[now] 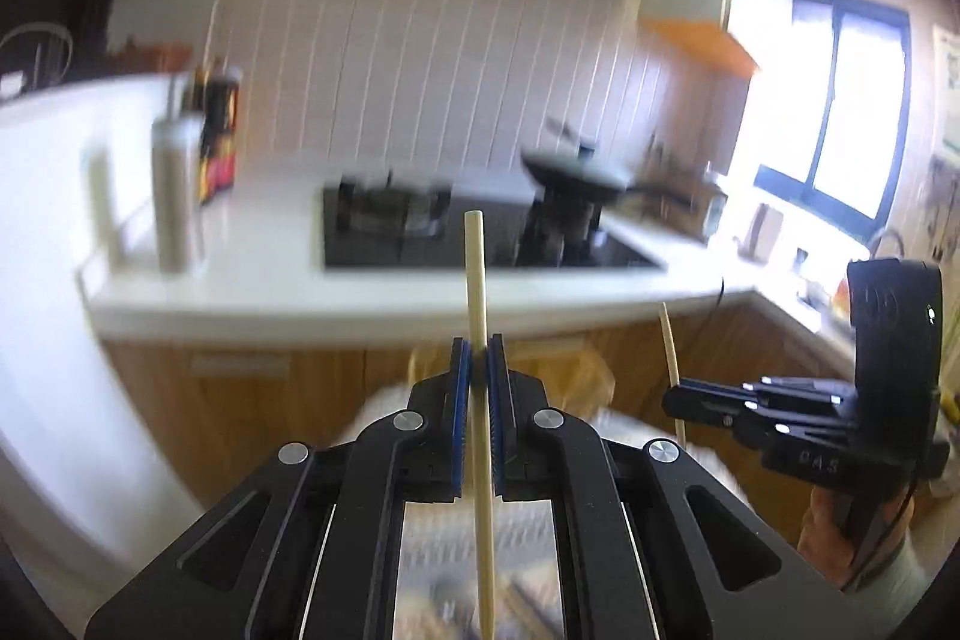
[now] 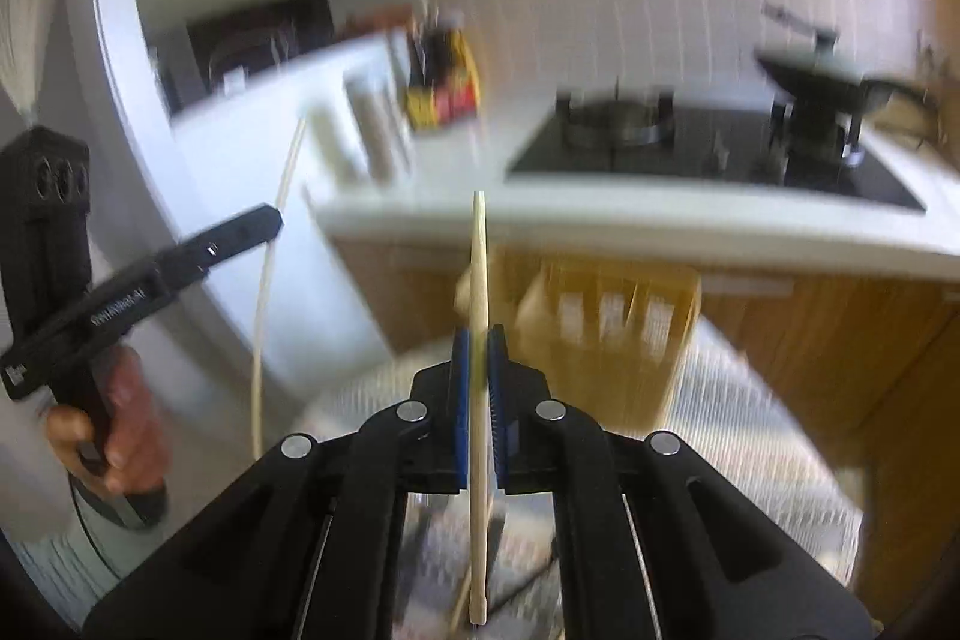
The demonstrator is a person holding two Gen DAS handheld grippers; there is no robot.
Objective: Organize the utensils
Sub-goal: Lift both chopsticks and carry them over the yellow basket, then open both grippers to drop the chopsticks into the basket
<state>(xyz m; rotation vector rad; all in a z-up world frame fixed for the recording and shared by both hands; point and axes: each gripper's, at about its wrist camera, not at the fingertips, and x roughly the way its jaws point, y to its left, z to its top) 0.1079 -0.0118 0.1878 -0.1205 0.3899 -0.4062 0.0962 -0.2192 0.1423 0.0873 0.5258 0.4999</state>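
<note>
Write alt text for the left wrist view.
The left gripper is shut on an upright wooden chopstick. At right, the right gripper holds a second chopstick. Behind them, blurred, are a white counter and a stove.

both wrist cameras look forward along their grippers, sharing the distant stove and counter.

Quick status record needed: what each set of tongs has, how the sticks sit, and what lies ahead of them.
left tongs: shut on left chopstick, stick roughly upright
right tongs: shut on right chopstick, stick roughly upright
ahead: white counter with black hob, pan on its right burner
below: yellow slotted holder, blurred
</note>
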